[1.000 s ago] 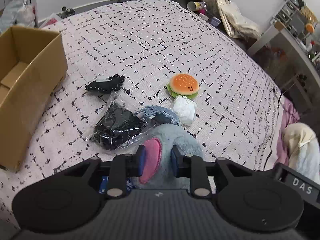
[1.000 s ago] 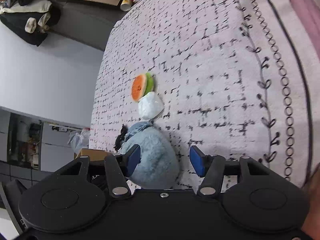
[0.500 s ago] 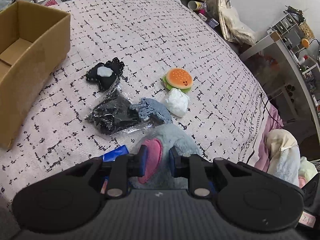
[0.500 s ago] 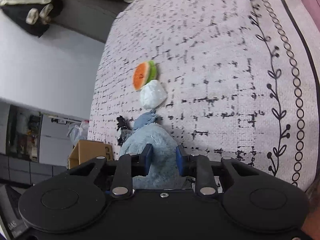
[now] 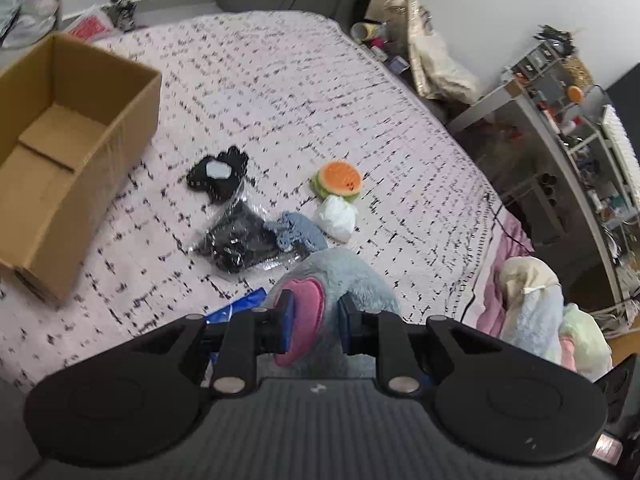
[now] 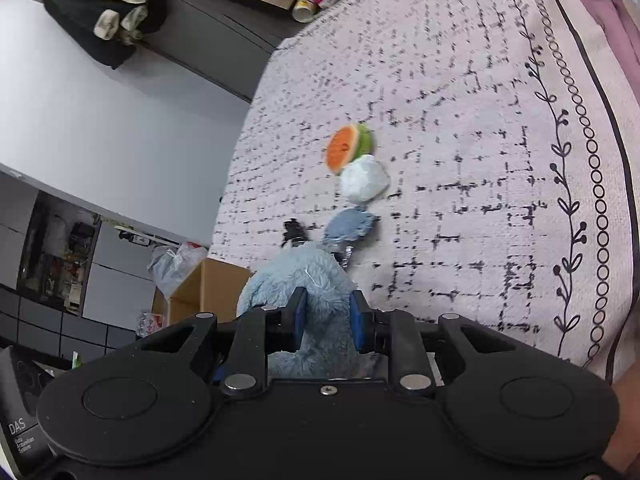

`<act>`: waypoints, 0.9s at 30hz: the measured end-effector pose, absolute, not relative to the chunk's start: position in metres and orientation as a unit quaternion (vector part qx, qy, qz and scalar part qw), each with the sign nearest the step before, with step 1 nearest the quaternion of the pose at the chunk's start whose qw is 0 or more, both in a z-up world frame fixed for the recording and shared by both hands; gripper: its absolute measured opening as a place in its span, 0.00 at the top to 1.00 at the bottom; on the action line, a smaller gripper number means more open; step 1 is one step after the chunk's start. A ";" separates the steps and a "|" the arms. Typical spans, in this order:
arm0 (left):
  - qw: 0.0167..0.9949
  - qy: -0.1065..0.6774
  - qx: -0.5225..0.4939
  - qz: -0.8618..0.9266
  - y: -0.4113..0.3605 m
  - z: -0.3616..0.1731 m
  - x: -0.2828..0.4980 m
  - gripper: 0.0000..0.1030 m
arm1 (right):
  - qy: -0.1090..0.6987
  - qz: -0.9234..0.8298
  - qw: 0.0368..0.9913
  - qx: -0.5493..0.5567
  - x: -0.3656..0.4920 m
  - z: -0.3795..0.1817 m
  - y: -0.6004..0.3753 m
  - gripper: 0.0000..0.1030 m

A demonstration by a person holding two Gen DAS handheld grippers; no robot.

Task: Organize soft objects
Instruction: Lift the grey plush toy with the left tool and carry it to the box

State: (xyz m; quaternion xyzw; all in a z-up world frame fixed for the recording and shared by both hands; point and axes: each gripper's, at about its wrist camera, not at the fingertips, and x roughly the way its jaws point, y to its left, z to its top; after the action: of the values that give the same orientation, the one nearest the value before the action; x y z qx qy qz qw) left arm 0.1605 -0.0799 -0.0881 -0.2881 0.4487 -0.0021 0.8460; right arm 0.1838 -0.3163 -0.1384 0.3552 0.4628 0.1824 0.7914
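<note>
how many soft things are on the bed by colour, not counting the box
blue: 2 (plush toy, knit cloth)
black: 2 (small pouch, bagged cloth)
orange: 1 (burger plush)
white: 1 (bundle)
total: 6

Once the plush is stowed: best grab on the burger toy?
Pinch the round orange-and-green burger squishy toy across its flat faces, bun top to bottom. It lies tilted on the patterned bedspread, leaning by the white crumpled bag, so a hand-held gripper should probably come from above on the far side, away from that bag.
</note>
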 end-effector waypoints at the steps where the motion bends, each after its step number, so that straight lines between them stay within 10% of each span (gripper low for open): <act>1: 0.847 0.447 -0.288 -0.009 -0.077 -0.085 0.158 0.79 | 0.460 0.182 0.793 0.354 0.181 -0.135 -0.315 0.78; 27: 0.861 0.390 -0.324 -0.047 -0.006 -0.042 0.125 0.79 | 0.400 0.182 0.842 0.312 0.146 -0.066 -0.246 0.78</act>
State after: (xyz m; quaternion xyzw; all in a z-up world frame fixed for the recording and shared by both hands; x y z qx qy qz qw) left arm 0.1255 -0.0061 -0.0422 -0.3235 0.3895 -0.0470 0.8611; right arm 0.1464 -0.2461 -0.0664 0.3123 0.4004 0.1824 0.8420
